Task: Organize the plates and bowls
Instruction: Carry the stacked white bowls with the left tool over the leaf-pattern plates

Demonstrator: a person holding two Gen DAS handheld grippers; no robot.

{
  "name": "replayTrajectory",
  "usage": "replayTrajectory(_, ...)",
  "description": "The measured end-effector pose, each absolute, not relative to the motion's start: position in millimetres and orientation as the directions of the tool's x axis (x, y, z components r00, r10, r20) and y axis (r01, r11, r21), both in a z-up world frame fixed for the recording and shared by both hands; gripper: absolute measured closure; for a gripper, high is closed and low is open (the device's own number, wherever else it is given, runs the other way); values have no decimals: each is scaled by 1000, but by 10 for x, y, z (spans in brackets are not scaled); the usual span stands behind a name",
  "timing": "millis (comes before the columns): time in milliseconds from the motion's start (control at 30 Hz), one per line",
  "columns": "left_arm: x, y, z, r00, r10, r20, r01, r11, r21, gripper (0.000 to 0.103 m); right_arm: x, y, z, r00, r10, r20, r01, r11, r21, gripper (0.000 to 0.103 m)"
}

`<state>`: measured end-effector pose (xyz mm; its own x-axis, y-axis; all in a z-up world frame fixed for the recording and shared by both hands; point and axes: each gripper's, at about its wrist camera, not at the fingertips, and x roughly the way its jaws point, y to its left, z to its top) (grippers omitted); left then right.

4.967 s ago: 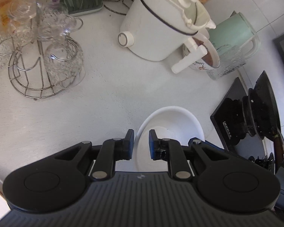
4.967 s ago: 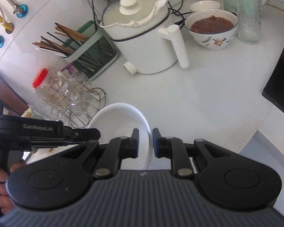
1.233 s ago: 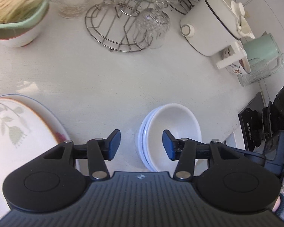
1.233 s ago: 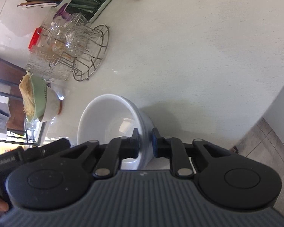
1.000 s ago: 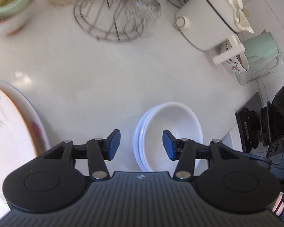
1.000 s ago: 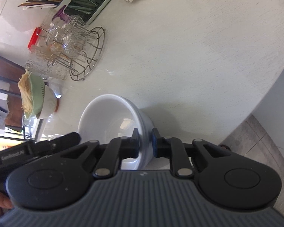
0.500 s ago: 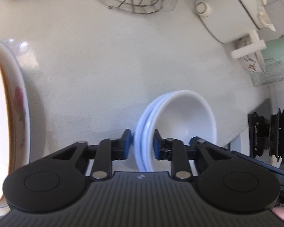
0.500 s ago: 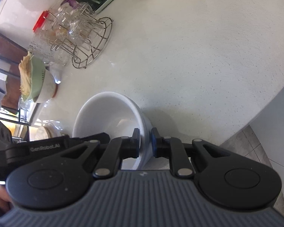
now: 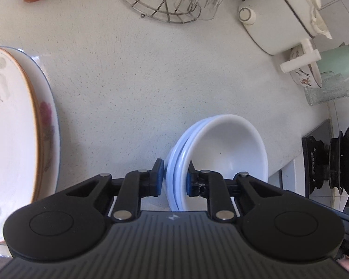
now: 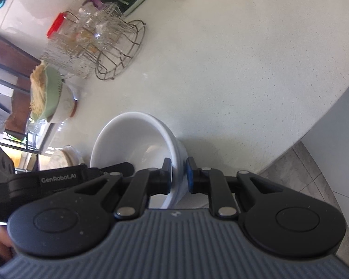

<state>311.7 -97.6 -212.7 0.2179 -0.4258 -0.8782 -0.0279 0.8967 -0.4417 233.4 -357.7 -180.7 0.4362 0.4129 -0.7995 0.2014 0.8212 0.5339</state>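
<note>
item: stack of white bowls [image 9: 223, 153]. nested, three rims countable in the left wrist view, resting on the pale counter [image 9: 132, 88] close to its near edge. the stack sits tilted, mouths leaning away from our left side.

left gripper [image 9: 173, 178]: we have it straddling the near rims, one pad outside the stack, one inside the top bowl. its jaws are closing at this moment; the inner pad meets the wall, and on the outer side we cannot tell whether a sliver of gap is left.

right gripper [image 10: 178, 176]: pressed together on the opposite rim of the same stack [image 10: 137, 144], one pad inside, one outside. the left tool's body [image 10: 58, 180] shows across the bowls from it.

governing relation: the bowls lie straight ahead of both claws and between them, the two grips on facing sides of the rim. neither hand is nearer; each is at the rim. we judge the coming lift depends on both rising level, since the line between the grips is the axis the stack could tip about.

likely destination: stacked plates [image 9: 18, 139], floral, on the counter well to the left, apart from the bowls.

also present: wire glass rack [image 9: 160, 2], white pot [image 9: 281, 11], green kettle [image 9: 337, 69].
</note>
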Motion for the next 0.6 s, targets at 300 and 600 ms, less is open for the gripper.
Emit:
replayTrajectory(300,3082,-876,-1752,255,-451,-855,16,886,-463,81,2233,-3502,-1495,502,402,-766,192,812,552,86)
replayTrajectory(600,3022,-667,-1448,270,-473,-839,1,871,-491,81,2135,-3367,-1211,551,396,-735,162,813,559,85)
